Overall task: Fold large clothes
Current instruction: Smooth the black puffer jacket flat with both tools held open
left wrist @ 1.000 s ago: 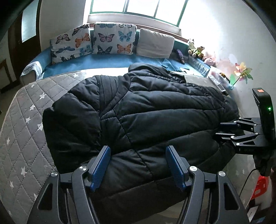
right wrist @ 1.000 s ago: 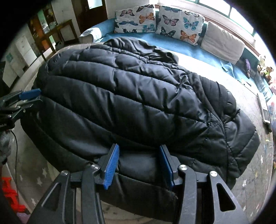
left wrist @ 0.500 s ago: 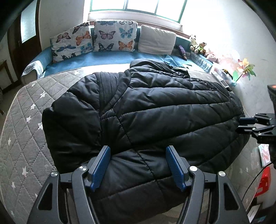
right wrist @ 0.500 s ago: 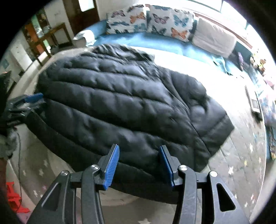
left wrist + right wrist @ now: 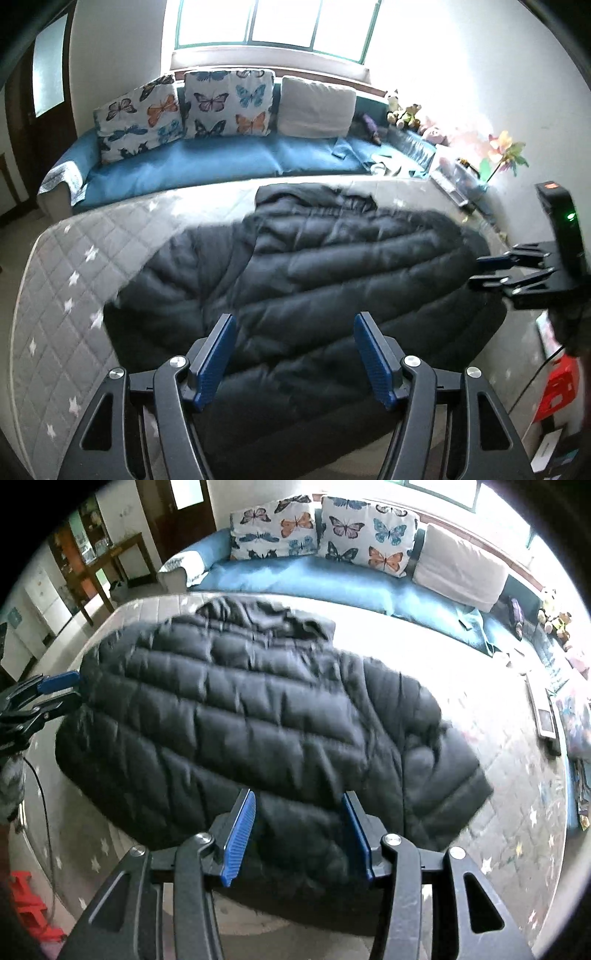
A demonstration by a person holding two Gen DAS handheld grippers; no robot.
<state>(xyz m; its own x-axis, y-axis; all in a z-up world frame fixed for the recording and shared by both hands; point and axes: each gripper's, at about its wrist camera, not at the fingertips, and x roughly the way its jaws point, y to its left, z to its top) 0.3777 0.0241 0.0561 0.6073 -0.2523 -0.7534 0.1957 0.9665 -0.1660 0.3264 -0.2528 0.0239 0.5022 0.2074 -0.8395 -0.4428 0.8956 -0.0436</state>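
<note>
A large black puffer jacket (image 5: pixel 314 280) lies spread flat on the grey star-quilted bed (image 5: pixel 66 295); in the right wrist view the jacket (image 5: pixel 240 720) has its collar toward the sofa. My left gripper (image 5: pixel 293 336) is open and empty, above the jacket's near hem. My right gripper (image 5: pixel 297 812) is open and empty, above the near edge too. The right gripper also shows at the jacket's right side in the left wrist view (image 5: pixel 495 269). The left gripper shows at the jacket's left side in the right wrist view (image 5: pixel 55 690).
A blue sofa (image 5: pixel 207 166) with butterfly cushions (image 5: pixel 225 103) runs behind the bed under the window. Soft toys and a pinwheel (image 5: pixel 502 155) stand at the right. A red stool (image 5: pixel 29 904) sits on the floor. Wooden furniture (image 5: pixel 107 565) stands at the far left.
Both grippers have pulled back and up from the jacket, so it looks smaller and farther. Both stay open. The jacket lies as before.
</note>
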